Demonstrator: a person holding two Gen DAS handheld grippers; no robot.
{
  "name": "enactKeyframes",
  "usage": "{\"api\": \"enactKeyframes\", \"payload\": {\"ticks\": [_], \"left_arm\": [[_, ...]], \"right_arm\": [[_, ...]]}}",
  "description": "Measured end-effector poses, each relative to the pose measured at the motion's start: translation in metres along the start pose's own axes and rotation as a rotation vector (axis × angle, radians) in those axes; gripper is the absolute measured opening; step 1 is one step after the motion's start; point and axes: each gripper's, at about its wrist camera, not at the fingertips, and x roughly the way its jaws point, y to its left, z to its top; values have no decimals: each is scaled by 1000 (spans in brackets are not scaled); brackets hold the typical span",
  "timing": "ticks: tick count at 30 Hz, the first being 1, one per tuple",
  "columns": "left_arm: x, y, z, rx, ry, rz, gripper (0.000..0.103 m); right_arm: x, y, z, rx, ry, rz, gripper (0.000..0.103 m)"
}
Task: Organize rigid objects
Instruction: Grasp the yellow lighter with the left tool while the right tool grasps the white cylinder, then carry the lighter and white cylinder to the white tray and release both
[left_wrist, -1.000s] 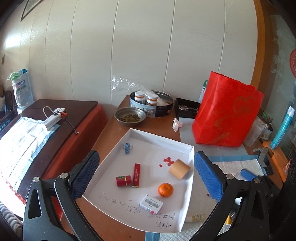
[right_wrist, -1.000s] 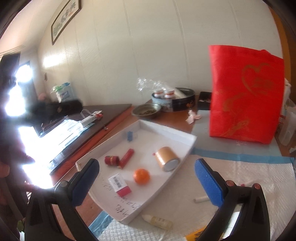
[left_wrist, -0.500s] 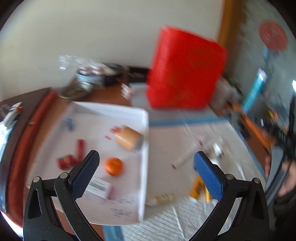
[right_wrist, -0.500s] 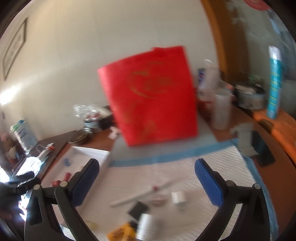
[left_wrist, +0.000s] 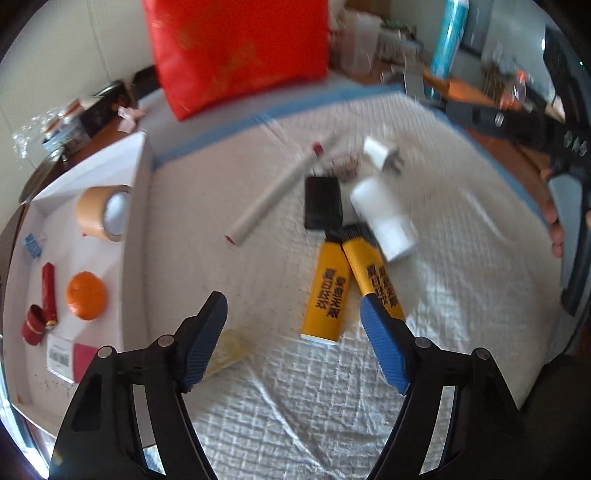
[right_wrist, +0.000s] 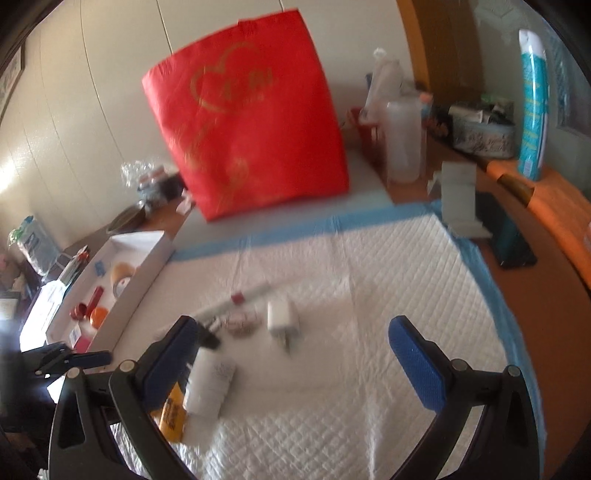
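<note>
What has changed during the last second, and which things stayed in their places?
Both grippers swung right, away from the white tray and over the quilted pad. The left gripper now hangs above the two yellow tubes; the right gripper is near the white charger. Both stay open and empty. No object moved.

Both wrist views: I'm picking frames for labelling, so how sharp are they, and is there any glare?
Left wrist view: the tongs are crisp, the white bottle and plug motion-smeared, the yellow tubes readable. Right wrist view: blur throughout, the red bag soft-edged, glare blown out at the left edge.
</note>
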Motion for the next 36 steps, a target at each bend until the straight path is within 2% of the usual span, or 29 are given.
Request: {"api": "enactKeyframes", "payload": {"ticks": [3,6,8,9,11,13,15,16,18,20,21,22,28,31,36], "left_arm": [[18,-9,1,35,50,19,67],[22,-11,4,31,40,-2,58],[24,-15,7,36,37,-31,42],[24,-16,8,38,32,-44,38],[23,-20,8,39,25,-45,24],[20,-20,6,18,18,-39,24],[19,-15,4,-13,14,-33,24],[18,-11,3,-28,15,-28,24],[16,-5,0,-62,14,-23,24],[13,2,-2,-101,6,-31,24],[10,6,-3,-118,-2,-34,24],[5,9,-4,-137,-18,-33,24],[-35,17,0,-178,-126,-16,24],[-60,20,3,-192,-196,2,24],[-111,42,9,-239,-322,47,24]], "right_arm": [[1,0,-1,-14,7,30,103],[3,6,-2,-68,25,60,103],[9,12,-8,-126,61,96,103],[14,18,-13,-166,94,119,103],[23,29,-24,-236,152,142,101],[30,35,-29,-253,177,154,95],[40,39,-30,-233,189,163,81],[45,42,-30,-236,197,155,70],[55,47,-33,-248,224,155,63],[65,52,-38,-253,261,160,62],[65,54,-38,-260,251,152,57],[65,56,-38,-268,243,153,36],[45,48,-27,-247,174,174,36],[25,40,-15,-211,113,184,36],[-17,41,17,-175,-40,202,36]]}}
